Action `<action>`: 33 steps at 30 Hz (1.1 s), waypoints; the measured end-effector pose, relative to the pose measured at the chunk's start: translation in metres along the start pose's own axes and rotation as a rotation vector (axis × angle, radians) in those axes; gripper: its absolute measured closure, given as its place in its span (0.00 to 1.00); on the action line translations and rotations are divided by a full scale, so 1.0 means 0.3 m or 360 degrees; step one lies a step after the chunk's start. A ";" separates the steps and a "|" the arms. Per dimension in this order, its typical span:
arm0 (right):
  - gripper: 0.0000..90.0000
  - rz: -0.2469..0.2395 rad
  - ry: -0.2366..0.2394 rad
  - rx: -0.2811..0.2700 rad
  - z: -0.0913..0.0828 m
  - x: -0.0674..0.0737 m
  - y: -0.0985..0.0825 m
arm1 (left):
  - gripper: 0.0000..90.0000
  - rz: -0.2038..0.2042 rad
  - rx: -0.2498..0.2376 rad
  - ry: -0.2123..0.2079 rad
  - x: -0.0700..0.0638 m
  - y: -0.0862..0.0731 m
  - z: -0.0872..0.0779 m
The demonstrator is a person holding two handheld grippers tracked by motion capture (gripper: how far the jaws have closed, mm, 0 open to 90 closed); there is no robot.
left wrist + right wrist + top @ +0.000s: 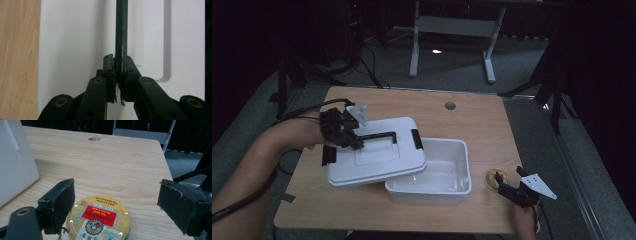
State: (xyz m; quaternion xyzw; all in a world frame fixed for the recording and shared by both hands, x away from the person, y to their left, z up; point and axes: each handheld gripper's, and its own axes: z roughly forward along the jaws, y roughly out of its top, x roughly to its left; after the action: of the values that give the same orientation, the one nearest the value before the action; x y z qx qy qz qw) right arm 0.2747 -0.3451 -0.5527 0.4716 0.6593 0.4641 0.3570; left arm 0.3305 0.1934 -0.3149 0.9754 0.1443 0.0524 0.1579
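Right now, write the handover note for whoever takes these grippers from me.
Left gripper: shut on the black handle of the white lid, which is held off the box, partly over its left end.
Right gripper: open, low at the table's right side, fingers either side of the round yellow tin, not gripping it.
White box: open and looks empty, mid-table.
Done: lid lifted off.
Left: probably set the lid aside, grip the tin, place it in the box and refit the lid.
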 end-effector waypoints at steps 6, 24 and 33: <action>0.15 -0.0004 -0.0002 0.0002 0.000 0.002 0.000 | 0.92 -0.0114 -0.0019 0.0023 0.005 -0.129 -0.023; 0.15 -0.0010 -0.0010 0.0010 0.001 0.004 0.000 | 0.92 -0.0473 -0.0020 0.0089 0.045 -0.477 0.076; 0.15 -0.0010 -0.0010 0.0005 0.000 0.004 0.000 | 0.92 -0.0547 -0.0061 0.0110 0.100 -0.501 0.192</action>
State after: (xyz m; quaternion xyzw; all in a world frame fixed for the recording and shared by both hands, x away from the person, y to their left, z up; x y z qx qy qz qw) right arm 0.2743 -0.3438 -0.5527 0.4716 0.6604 0.4605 0.3597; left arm 0.3279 0.3221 -0.4162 0.9309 0.3132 0.0609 0.1780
